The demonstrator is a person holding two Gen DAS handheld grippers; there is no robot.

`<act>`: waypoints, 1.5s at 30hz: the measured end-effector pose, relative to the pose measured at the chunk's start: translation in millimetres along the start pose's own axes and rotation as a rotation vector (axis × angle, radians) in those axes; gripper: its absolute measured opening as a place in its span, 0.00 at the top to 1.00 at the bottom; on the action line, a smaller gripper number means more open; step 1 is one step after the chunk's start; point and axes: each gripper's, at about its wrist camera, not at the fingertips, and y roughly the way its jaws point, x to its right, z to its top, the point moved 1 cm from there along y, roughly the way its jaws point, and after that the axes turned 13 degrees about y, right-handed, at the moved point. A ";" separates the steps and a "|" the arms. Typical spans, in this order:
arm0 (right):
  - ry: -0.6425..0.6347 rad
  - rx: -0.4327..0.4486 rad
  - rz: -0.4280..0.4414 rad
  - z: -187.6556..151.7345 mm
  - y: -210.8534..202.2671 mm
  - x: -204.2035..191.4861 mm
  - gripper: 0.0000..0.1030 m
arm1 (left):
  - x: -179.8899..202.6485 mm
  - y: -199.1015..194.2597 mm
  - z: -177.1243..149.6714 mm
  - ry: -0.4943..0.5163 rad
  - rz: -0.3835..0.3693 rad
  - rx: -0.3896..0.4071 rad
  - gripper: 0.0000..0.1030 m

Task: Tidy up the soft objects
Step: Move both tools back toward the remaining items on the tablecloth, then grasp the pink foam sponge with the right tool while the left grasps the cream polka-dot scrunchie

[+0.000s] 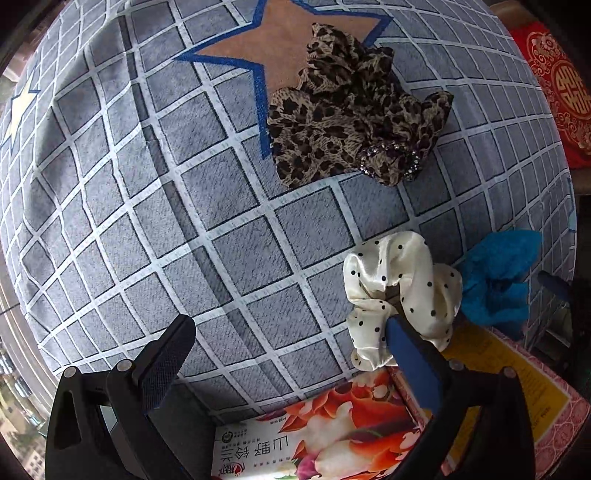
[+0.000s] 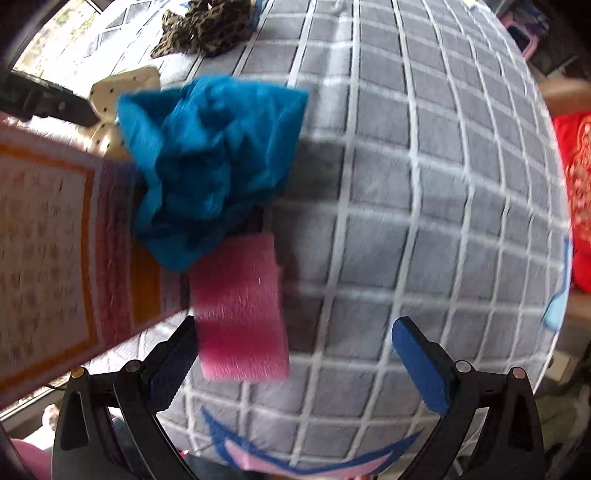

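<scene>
My left gripper [image 1: 291, 343] is open over the checked grey cloth; a cream polka-dot scrunchie [image 1: 399, 291] hangs on its right finger [image 1: 410, 365]. A leopard-print scarf [image 1: 351, 110] lies further off on the star pattern. A crumpled blue cloth [image 1: 495, 277] sits right of the scrunchie. In the right wrist view my right gripper [image 2: 295, 354] is open; a pink sponge [image 2: 240, 310] lies beside its left finger, touching the blue cloth [image 2: 210, 166]. The scrunchie [image 2: 122, 96] and scarf [image 2: 207, 26] show beyond.
A flat printed box [image 1: 332, 424] with flowers and an orange-bordered panel [image 2: 55, 258] lies at the near edge of the checked cloth [image 1: 184, 184]. A red patterned cushion [image 1: 557, 92] sits at the far right, also in the right wrist view [image 2: 576, 184].
</scene>
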 end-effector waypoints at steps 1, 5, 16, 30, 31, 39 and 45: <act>-0.013 0.008 -0.015 4.5 -0.9 0.9 0.01 | 0.2 3.2 1.0 -0.002 0.002 -0.008 0.00; 0.005 0.043 -0.094 23.5 -8.8 25.1 0.01 | -3.1 9.6 4.4 -0.032 0.101 -0.005 0.00; 0.343 0.059 -0.006 46.0 -35.6 120.8 0.01 | -64.5 -37.6 -31.9 -0.251 0.106 0.168 0.00; 0.228 0.016 -0.045 67.3 0.2 70.1 0.01 | -9.3 16.1 -26.1 -0.103 -0.091 0.017 0.00; 0.224 0.009 -0.047 67.9 3.4 68.3 0.01 | -10.8 17.0 -23.0 -0.099 -0.092 0.018 0.00; 0.226 0.010 -0.029 71.7 6.3 69.3 0.00 | -3.9 -6.9 -22.3 -0.092 -0.153 0.080 0.00; 0.227 0.020 -0.025 78.2 9.8 79.3 0.00 | 11.9 15.2 4.5 -0.051 -0.187 0.011 0.02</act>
